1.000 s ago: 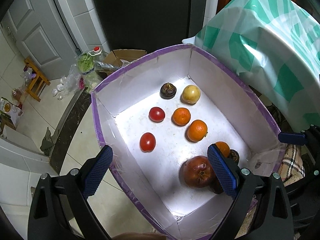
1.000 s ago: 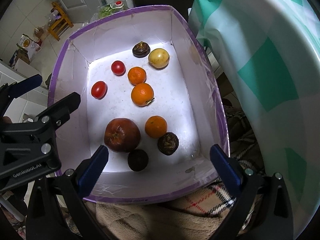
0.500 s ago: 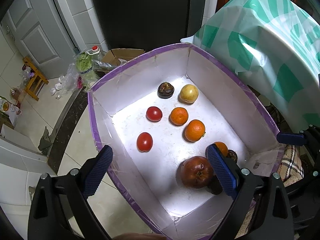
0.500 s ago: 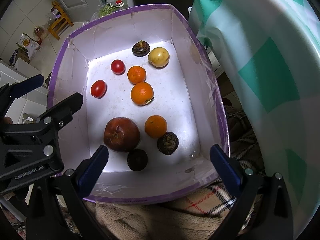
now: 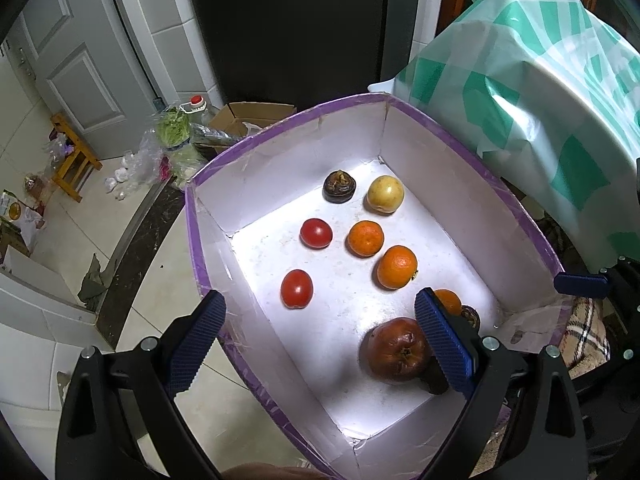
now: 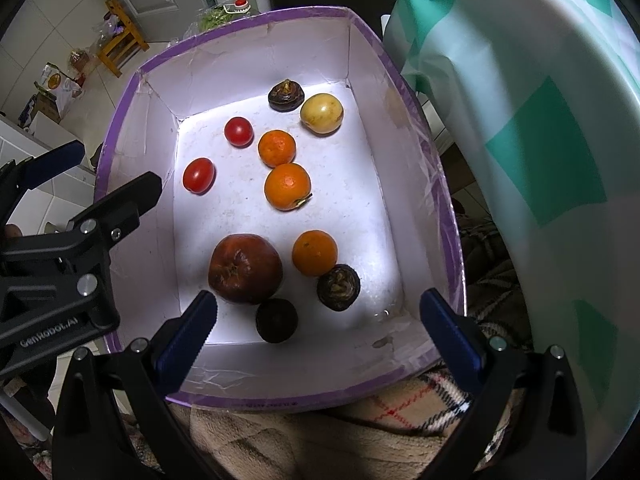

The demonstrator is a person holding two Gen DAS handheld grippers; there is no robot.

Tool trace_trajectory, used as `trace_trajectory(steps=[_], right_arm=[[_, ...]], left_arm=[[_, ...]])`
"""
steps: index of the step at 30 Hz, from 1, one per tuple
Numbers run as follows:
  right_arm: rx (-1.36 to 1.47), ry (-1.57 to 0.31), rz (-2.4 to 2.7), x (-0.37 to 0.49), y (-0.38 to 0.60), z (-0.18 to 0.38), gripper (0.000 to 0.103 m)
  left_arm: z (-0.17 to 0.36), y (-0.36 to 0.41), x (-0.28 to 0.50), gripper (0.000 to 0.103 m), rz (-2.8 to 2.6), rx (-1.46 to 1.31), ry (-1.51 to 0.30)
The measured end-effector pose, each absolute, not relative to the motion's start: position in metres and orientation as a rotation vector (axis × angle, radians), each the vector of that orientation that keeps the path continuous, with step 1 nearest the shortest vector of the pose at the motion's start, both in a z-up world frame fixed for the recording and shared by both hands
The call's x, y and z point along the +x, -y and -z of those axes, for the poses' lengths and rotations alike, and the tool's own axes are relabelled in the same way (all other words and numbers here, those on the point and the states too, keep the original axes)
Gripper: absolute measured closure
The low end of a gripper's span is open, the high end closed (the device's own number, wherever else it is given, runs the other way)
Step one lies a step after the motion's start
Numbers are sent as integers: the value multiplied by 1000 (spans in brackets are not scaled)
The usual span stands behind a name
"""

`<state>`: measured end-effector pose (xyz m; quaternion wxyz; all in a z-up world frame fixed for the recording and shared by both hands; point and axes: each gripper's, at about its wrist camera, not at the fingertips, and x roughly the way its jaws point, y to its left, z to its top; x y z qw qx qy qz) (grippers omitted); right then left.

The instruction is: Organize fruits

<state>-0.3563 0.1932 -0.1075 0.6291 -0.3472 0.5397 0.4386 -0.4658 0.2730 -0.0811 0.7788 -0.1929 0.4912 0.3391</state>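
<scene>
A white box with a purple rim (image 5: 280, 124) (image 6: 256, 20) holds the fruit. Inside lie two red tomatoes (image 5: 296, 288) (image 6: 199, 175), three oranges (image 5: 397, 267) (image 6: 287, 186), a yellow fruit (image 5: 385, 199) (image 6: 321, 113), a big dark red fruit (image 5: 396, 356) (image 6: 245, 268) and dark brown round fruits (image 5: 339, 187) (image 6: 338, 287). My left gripper (image 5: 320, 344) is open and empty, hovering over the box's near left rim. My right gripper (image 6: 318, 334) is open and empty, above the box's near end. The left gripper also shows in the right wrist view (image 6: 52, 216).
A green-and-white checked plastic cover (image 5: 540, 92) (image 6: 540, 120) rises right of the box. A plaid blanket (image 6: 400, 412) lies under the near end. On the tiled floor at the left are a wooden stool (image 5: 72, 156), bags of greens (image 5: 172, 128) and a cardboard box (image 5: 248, 116).
The left wrist view has shifted slightly, so the box sits a little lower and to the left in it. The fruit has not moved. Both grippers stay open.
</scene>
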Motion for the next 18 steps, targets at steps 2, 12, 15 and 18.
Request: trace_trajectory(steps=[2, 12, 15, 18], right_arm=[[-795, -1236, -1003, -356, -193, 107, 1], [-804, -1231, -1006, -358, -193, 108, 1], [-806, -1229, -1007, -359, -193, 108, 1], [-810, -1223, -1013, -360, -192, 108, 1]], left_arm=[[81, -274, -466, 11, -729, -425, -1059], [86, -283, -475, 10, -735, -520, -1039], [86, -284, -477, 10, -761, -513, -1041], [85, -286, -480, 10, -774, -523, -1038]])
